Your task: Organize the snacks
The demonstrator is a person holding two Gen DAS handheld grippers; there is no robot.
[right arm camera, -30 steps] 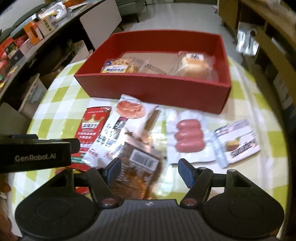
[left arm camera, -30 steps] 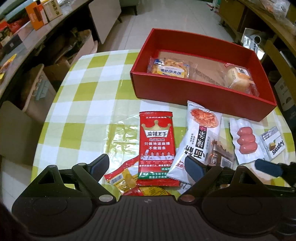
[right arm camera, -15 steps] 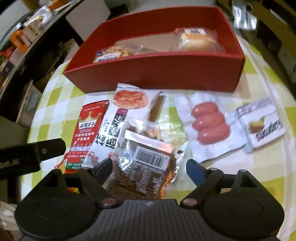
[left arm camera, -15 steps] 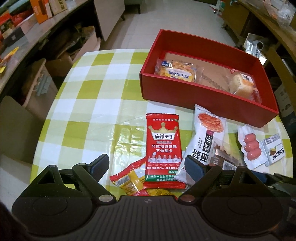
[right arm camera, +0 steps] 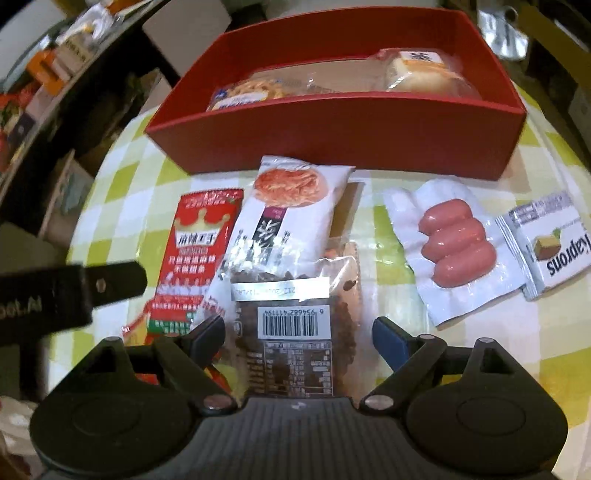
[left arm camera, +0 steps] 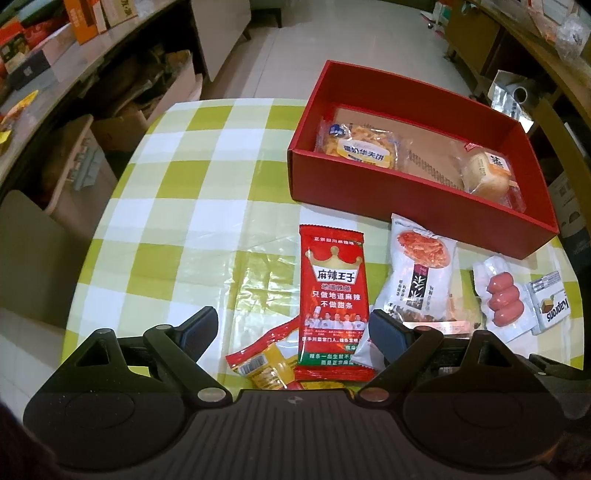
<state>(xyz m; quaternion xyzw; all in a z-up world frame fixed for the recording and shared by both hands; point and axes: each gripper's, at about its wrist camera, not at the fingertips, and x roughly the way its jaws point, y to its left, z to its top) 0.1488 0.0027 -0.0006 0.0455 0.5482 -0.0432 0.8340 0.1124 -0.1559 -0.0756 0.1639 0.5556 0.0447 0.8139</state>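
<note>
An open red box (left arm camera: 406,192) (right arm camera: 332,140) at the back of the table holds a waffle-cookie pack (left arm camera: 362,146) and a wrapped bun (left arm camera: 484,173). In front of it lie a red spicy-strip packet (left arm camera: 334,288) (right arm camera: 195,251), a white noodle-snack packet (left arm camera: 421,273) (right arm camera: 291,206), a sausage pack (left arm camera: 504,301) (right arm camera: 454,247) and a Kaprons wafer (left arm camera: 550,306) (right arm camera: 554,251). My left gripper (left arm camera: 291,325) hangs open over the red packet and a small yellow-red packet (left arm camera: 266,365). My right gripper (right arm camera: 299,328) is open astride a brown barcode packet (right arm camera: 295,354), its pads clear of it.
A green-and-white checked cloth (left arm camera: 177,229) covers the table, which ends close behind the box and at the left. Shelves with cartons (left arm camera: 92,22) line the left side; a wooden shelf (left arm camera: 517,48) stands at the right. The left gripper's body (right arm camera: 74,291) reaches into the right wrist view.
My right gripper's jaws have spread wide, and it has sunk closer to the brown barcode packet, now between its fingers. The left gripper has hardly moved and stays open.
</note>
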